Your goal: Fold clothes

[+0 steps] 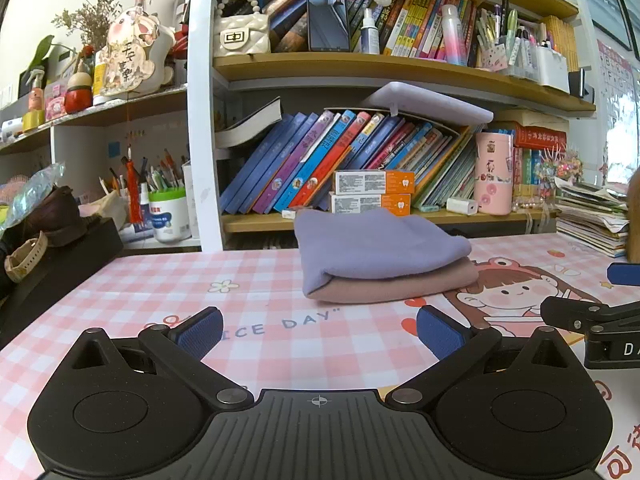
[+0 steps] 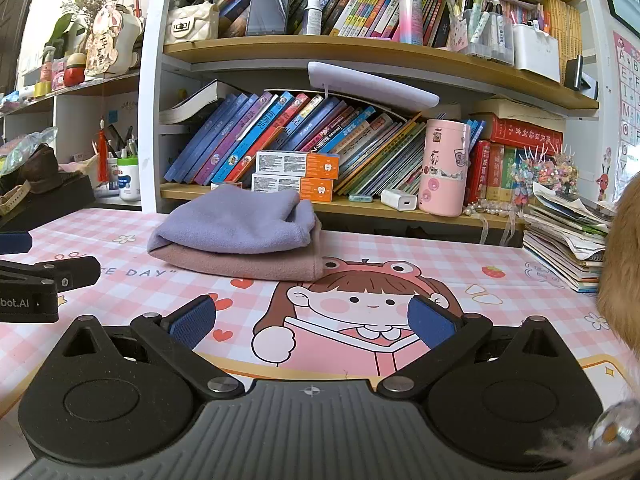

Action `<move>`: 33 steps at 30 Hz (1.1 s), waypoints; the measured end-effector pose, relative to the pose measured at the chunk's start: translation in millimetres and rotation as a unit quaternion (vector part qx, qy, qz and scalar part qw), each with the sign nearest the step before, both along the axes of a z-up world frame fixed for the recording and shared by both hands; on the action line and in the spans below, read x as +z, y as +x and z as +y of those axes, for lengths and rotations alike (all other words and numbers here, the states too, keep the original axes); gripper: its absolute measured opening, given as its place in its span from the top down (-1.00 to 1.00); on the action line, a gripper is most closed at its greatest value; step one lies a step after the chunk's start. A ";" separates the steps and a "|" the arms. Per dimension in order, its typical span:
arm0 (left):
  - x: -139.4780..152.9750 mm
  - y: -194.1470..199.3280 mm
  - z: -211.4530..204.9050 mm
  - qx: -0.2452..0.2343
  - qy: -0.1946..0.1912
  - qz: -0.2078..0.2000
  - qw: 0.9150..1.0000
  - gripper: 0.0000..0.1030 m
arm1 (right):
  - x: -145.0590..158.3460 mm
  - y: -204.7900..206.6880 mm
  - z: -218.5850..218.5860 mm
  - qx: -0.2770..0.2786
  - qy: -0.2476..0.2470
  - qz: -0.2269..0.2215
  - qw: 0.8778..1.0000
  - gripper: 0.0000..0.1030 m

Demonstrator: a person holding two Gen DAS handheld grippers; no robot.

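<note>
Clothes folded, stacked near table's (image 1: 120, 300) back edge, in front of bookshelf (image 2: 360, 52): purple piece (image 1: 376, 244) lies on pink piece (image 1: 404, 286). Left gripper (image 1: 318, 338) jaws spread wide, empty, low over checkered mat. Right gripper (image 2: 312, 326) likewise spread, empty, over cartoon girl print (image 2: 360, 304). Both well short of stack.

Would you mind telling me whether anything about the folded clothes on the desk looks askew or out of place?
Only slightly: the purple garment lies folded on the pink garment, but shifted, so the pink one's edge sticks out. Both grippers, left and right, are open and apart from the stack.
</note>
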State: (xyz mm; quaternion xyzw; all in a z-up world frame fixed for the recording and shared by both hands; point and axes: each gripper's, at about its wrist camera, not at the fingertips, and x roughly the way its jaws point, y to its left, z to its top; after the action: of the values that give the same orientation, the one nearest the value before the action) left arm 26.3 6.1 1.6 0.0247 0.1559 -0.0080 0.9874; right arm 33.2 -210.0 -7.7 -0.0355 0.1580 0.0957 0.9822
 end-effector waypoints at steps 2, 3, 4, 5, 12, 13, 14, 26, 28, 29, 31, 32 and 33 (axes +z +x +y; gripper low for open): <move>-0.1 0.1 0.3 0.000 0.000 0.000 1.000 -1.00 | 0.0 -0.1 0.0 0.000 0.000 0.000 1.000 -1.00; -0.2 0.1 0.3 -0.001 0.000 0.000 1.000 -1.00 | 0.1 0.0 -0.1 0.000 0.000 0.000 1.000 -1.00; -0.2 0.1 0.2 -0.001 0.000 0.000 1.000 -1.00 | 0.1 0.1 -0.2 0.000 0.000 0.000 1.000 -1.00; -0.2 0.1 0.2 -0.001 0.000 0.000 1.000 -1.00 | 0.1 0.1 -0.2 0.000 0.000 0.000 1.000 -1.00; -0.3 0.1 -0.7 -0.003 -0.002 0.001 1.000 -1.00 | 0.0 0.3 -0.4 0.000 0.000 0.000 1.000 -1.00; -0.3 0.0 -0.9 -0.003 -0.002 0.001 1.000 -1.00 | 0.0 0.2 -0.3 0.000 0.000 0.000 1.000 -1.00; -0.3 -0.1 -1.0 -0.003 -0.002 0.001 1.000 -1.00 | 0.0 0.2 -0.3 0.000 0.000 0.000 1.000 -1.00; -0.2 1.5 -0.4 -0.008 -0.005 0.005 1.000 -1.00 | 0.1 0.3 -0.3 0.000 0.000 0.000 1.000 -1.00; -0.4 1.3 0.2 -0.009 -0.008 0.005 1.000 -1.00 | -0.1 0.5 -0.4 0.000 0.000 0.000 1.000 -1.00; -0.4 0.8 0.2 -0.010 -0.008 0.004 1.000 -1.00 | 0.0 0.8 -0.6 0.000 0.000 0.000 1.000 -1.00; -0.5 -0.2 0.0 -0.012 -0.009 0.002 1.000 -1.00 | 0.0 0.8 -0.7 0.000 0.000 0.000 1.000 -1.00; -0.5 -0.9 -0.6 -0.013 -0.007 0.000 1.000 -1.00 | 0.0 0.8 -0.7 0.001 0.000 0.000 1.000 -1.00; -0.3 -1.3 -1.2 -0.014 -0.006 -0.001 1.000 -1.00 | 0.0 0.6 -0.6 0.000 0.000 0.000 1.000 -1.00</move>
State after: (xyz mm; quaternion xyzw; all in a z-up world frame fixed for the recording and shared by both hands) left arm 25.0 4.9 1.3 0.0208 0.1544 -0.0228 0.9875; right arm 33.8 -210.6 -7.7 -0.0359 0.1580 0.0959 0.9821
